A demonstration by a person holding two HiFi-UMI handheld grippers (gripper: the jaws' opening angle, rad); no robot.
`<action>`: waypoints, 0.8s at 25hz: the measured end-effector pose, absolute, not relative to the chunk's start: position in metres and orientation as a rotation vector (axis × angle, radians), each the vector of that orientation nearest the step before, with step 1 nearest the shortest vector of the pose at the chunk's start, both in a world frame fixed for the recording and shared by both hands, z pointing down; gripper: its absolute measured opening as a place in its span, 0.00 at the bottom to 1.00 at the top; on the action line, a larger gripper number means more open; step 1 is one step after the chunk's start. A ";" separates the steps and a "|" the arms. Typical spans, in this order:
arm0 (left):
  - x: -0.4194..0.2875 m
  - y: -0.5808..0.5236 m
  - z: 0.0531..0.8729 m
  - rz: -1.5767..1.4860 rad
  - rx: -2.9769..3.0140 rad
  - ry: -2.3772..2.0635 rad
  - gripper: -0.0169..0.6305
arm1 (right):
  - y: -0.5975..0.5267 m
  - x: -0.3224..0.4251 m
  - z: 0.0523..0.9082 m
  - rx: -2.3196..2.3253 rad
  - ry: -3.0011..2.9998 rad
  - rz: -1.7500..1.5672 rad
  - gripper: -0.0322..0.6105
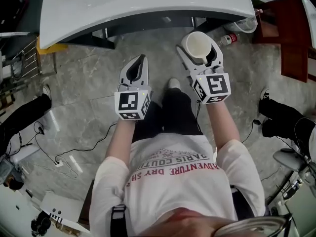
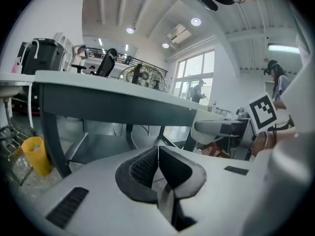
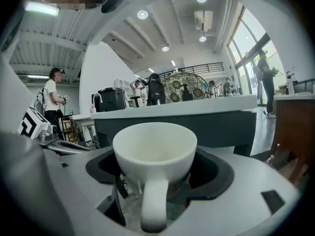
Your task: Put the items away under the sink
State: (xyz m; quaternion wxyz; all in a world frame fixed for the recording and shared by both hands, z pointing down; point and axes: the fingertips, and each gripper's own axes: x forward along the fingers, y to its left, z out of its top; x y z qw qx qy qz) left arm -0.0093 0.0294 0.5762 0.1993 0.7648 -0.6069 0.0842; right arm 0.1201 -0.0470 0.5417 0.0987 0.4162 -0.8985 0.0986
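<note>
1. The right tool (image 1: pixel 198 48) is clamped low on the bowl of a white cup (image 1: pixel 196 42), upper centre of the head view. The cup stands upright with its handle facing the tool's camera.
2. The cup looks like glazed ceramic: stiff, smooth, probably slippery and easy to chip. A steady squeeze on the bowl seems sound.
3. The left tool (image 1: pixel 142 62), left of centre, is clenched on nothing.
4. The counter (image 1: pixel 123 11) edge crosses the top of the frame, so the cup's rim must duck beneath it. A bottle (image 1: pixel 228 38) lies at upper right, and the floor at upper centre looks freer.
</note>
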 end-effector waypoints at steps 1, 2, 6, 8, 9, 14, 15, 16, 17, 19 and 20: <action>-0.005 0.025 0.590 0.238 2.151 -1.687 0.06 | -0.051 0.123 0.556 1.234 -2.659 0.288 0.66; 0.000 0.021 0.603 0.237 2.165 -1.677 0.06 | -0.055 0.125 0.569 1.235 -2.661 0.282 0.66; 0.007 -0.008 0.649 0.220 2.222 -1.671 0.06 | -0.081 0.128 0.612 1.256 -2.680 0.231 0.66; 0.006 -0.027 0.674 0.212 2.241 -1.679 0.06 | -0.101 0.126 0.638 1.271 -2.685 0.206 0.66; 0.005 -0.036 0.687 0.207 2.249 -1.681 0.06 | -0.110 0.125 0.652 1.277 -2.685 0.198 0.66; 0.006 -0.061 0.732 0.172 2.294 -1.680 0.06 | -0.133 0.119 0.708 1.283 -2.684 0.159 0.66; 0.006 -0.064 0.739 0.166 2.301 -1.678 0.06 | -0.136 0.118 0.716 1.284 -2.683 0.147 0.66; 0.007 -0.067 0.745 0.161 2.308 -1.678 0.06 | -0.140 0.117 0.723 1.283 -2.680 0.132 0.66; 0.007 -0.069 0.750 0.157 2.314 -1.680 0.06 | -0.144 0.115 0.730 1.283 -2.679 0.121 0.66; 0.006 -0.072 0.761 0.153 2.320 -1.687 0.06 | -0.150 0.113 0.741 1.281 -2.676 0.111 0.66; 0.006 -0.073 0.766 0.153 2.321 -1.691 0.06 | -0.154 0.112 0.746 1.282 -2.674 0.109 0.66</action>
